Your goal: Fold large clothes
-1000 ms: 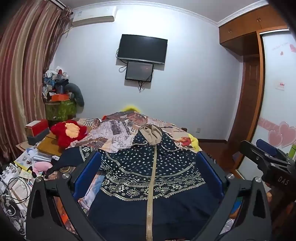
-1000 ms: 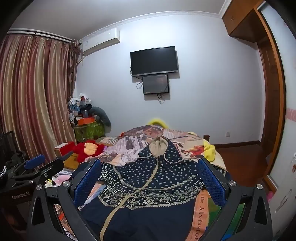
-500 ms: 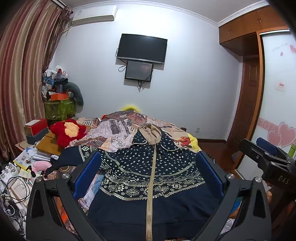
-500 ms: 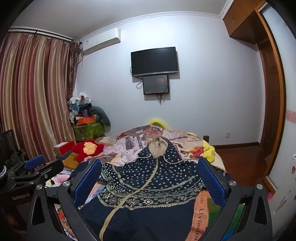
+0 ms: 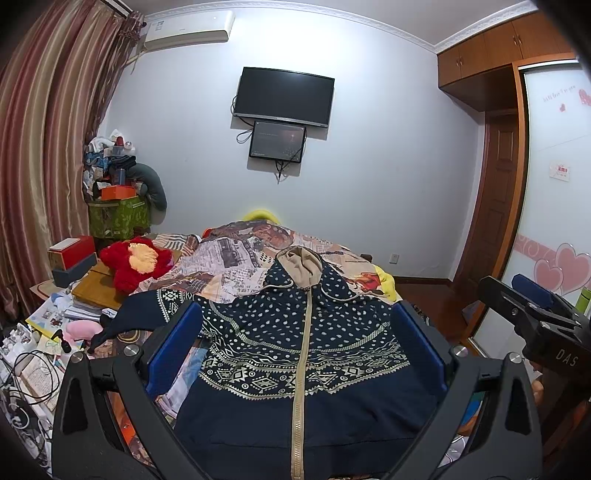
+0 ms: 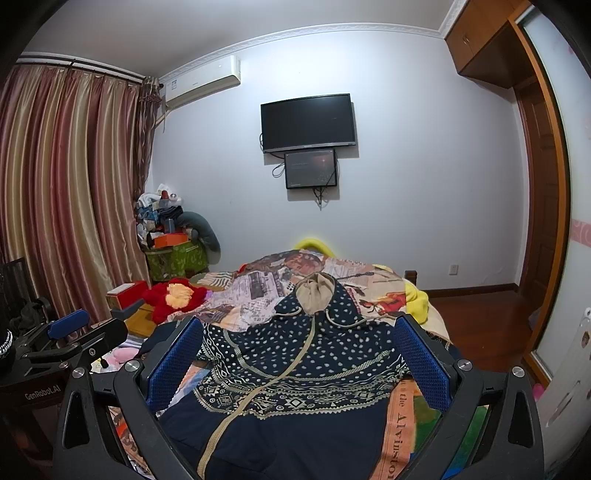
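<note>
I count one navy hooded jacket (image 5: 295,354) spread before me, on one bed cover (image 5: 229,254) printed like newsprint. Two screens hang on the far wall: one big television (image 5: 283,96), one smaller monitor (image 5: 277,139) under it. One air conditioner (image 5: 188,30) up left, one red plush toy (image 5: 136,260) left, one green box (image 5: 119,218) far left, and my two grippers, the left gripper (image 5: 295,350) and the right gripper (image 6: 299,358)

Before you stands the bed (image 5: 384,291), covered by a newspaper-print quilt (image 5: 229,258). On that quilt you have the navy patterned hoodie (image 5: 295,343) spread front up, zip closed, tan-lined hood toward the far end, one sleeve reaching left. A yellow blanket (image 6: 417,299) bunches along the bed's right edge.
</note>
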A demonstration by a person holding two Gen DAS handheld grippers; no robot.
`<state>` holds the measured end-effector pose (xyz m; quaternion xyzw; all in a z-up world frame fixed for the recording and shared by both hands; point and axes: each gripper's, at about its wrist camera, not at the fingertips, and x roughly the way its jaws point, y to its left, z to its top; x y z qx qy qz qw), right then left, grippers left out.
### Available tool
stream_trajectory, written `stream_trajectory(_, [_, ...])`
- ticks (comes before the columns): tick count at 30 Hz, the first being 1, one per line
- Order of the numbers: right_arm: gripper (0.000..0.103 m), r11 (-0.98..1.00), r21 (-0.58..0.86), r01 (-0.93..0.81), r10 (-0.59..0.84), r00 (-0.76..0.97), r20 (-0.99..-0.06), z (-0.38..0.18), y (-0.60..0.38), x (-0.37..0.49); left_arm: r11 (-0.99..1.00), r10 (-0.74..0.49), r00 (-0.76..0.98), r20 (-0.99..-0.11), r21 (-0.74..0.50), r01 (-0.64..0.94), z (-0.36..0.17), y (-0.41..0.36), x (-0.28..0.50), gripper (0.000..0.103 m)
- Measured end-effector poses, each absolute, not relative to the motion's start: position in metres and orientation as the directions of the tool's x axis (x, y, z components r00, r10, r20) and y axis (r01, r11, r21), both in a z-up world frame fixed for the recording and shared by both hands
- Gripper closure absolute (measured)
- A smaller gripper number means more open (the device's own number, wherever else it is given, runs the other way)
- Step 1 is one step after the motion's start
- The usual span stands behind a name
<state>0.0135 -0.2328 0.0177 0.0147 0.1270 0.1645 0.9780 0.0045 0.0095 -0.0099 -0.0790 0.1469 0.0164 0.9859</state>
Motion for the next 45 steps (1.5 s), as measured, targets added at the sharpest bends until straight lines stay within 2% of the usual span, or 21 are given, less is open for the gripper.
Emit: stream_trajectory(45, [0.000,0.945,0.074,-0.318,0.326,0.916,-0.232,0.020,-0.233,0.016,0.988,0.011,0.961,-0.276,-0.144,-0.053,0.001,0.002,-0.001,0.001])
